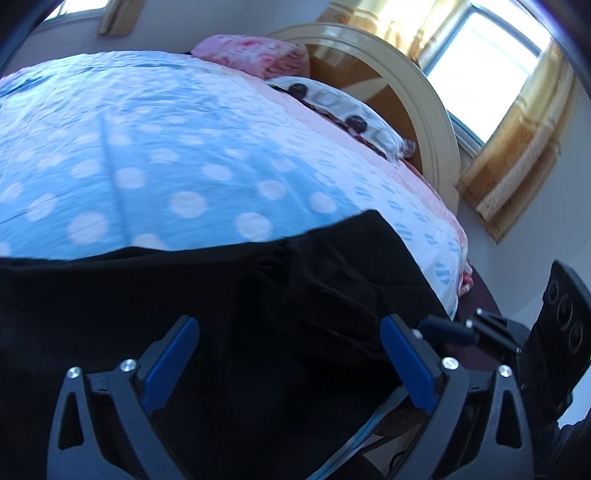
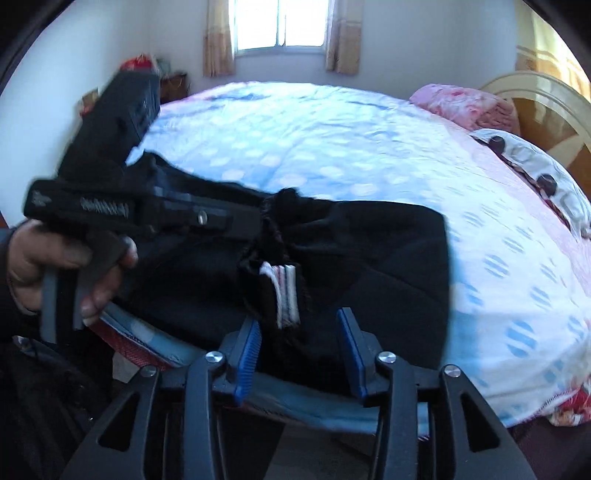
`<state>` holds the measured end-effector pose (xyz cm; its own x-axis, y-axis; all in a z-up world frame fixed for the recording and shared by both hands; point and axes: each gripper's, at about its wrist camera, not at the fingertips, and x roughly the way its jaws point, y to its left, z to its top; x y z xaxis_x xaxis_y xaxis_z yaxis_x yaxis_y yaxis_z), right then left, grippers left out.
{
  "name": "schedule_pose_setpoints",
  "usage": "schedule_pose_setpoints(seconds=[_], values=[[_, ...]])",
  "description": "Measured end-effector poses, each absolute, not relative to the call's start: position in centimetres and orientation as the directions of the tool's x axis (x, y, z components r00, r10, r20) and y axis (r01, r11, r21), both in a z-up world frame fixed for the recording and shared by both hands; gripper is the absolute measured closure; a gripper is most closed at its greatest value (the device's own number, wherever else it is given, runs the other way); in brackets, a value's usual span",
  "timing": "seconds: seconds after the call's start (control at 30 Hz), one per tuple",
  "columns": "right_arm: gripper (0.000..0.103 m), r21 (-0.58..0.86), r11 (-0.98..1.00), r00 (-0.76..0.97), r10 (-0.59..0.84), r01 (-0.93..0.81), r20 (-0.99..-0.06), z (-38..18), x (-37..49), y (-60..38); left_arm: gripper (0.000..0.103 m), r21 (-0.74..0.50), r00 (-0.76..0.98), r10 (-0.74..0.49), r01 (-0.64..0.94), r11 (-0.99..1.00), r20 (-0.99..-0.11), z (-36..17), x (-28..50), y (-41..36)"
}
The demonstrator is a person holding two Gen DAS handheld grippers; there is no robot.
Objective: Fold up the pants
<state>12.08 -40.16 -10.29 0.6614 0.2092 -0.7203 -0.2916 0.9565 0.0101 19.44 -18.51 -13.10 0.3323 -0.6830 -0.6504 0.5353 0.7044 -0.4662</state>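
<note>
Black pants (image 2: 369,251) lie bunched at the near edge of a bed with a blue polka-dot cover (image 2: 314,140). A white-and-red striped label (image 2: 284,295) shows at the waistband. My right gripper (image 2: 301,328) is open, its blue pads on either side of the waistband fabric. The left gripper shows in the right wrist view (image 2: 147,210), held in a hand at the left and reaching over the pants. In the left wrist view my left gripper (image 1: 288,339) is open wide above the black pants (image 1: 258,295). The right gripper's body (image 1: 491,332) shows at the lower right.
A pink blanket (image 2: 461,103) and a patterned pillow (image 2: 535,173) lie by the wooden headboard (image 1: 399,92) at the right. Curtained windows (image 2: 277,26) are behind the bed. A cluttered stand (image 2: 173,81) sits in the far left corner. The bed edge is just below my right gripper.
</note>
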Motion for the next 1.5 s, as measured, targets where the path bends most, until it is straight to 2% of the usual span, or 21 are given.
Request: schedule_pose_setpoints(seconds=[0.07,0.17,0.23,0.27,0.33,0.37,0.4,0.5,0.67,0.83,1.13,1.5], values=[[0.057,0.05,0.963,0.673,0.222,-0.265,-0.706,-10.1,11.7,-41.5,0.009,-0.464,0.318,-0.685,0.545,0.698,-0.656,-13.1,19.2,-19.4],[0.057,0.1,0.969,0.702,0.234,-0.227,-0.673,-9.8,11.4,-43.1,0.019,-0.49,0.269,-0.702,0.555,0.672,-0.659,-13.4,19.1,-20.6],[0.057,0.143,0.971,0.724,0.24,-0.194,-0.647,-9.6,11.3,-44.3,0.024,-0.46,0.28,-0.686,0.569,0.682,-0.671,-13.5,18.9,-21.4],[0.057,0.163,0.97,0.73,0.244,-0.181,-0.638,-9.6,11.5,-44.7,0.033,-0.433,0.293,-0.67,0.576,0.693,-0.682,-13.4,18.9,-21.7],[0.057,0.207,0.966,0.74,0.252,-0.154,-0.624,-9.7,11.5,-45.7,0.058,-0.386,0.319,-0.64,0.584,0.714,-0.699,-13.4,18.8,-21.9],[0.057,0.218,0.965,0.744,0.25,-0.143,-0.62,-9.8,11.6,-46.0,0.081,-0.365,0.329,-0.623,0.585,0.725,-0.71,-13.5,18.8,-21.9],[0.057,0.237,0.962,0.743,0.255,-0.133,-0.619,-9.9,11.8,-46.3,0.087,-0.361,0.328,-0.621,0.587,0.725,-0.712,-13.5,18.9,-21.6],[0.057,0.3,0.947,0.768,0.276,-0.114,-0.577,-9.7,11.6,-47.6,0.091,-0.375,0.322,-0.63,0.584,0.72,-0.707,-13.2,19.1,-20.8],[0.055,0.339,0.938,0.796,0.261,-0.075,-0.546,-9.5,11.4,-49.0,0.092,-0.371,0.364,-0.637,0.578,0.727,-0.68,-11.4,18.8,-18.2],[0.053,0.322,0.943,0.788,0.261,-0.084,-0.557,-9.5,11.7,-48.3,0.092,-0.368,0.426,-0.613,0.528,0.765,-0.665,-9.6,19.0,-12.8],[0.052,0.249,0.949,0.756,0.307,-0.194,-0.578,-9.3,11.8,-43.7,0.092,-0.313,0.492,-0.483,0.39,0.866,-0.724,-10.7,19.3,-2.8],[0.052,0.199,0.92,0.682,0.386,-0.339,-0.621,-10.2,13.0,-37.2,0.092,-0.323,0.477,-0.464,0.351,0.879,-0.746,-12.3,18.5,-0.3]])
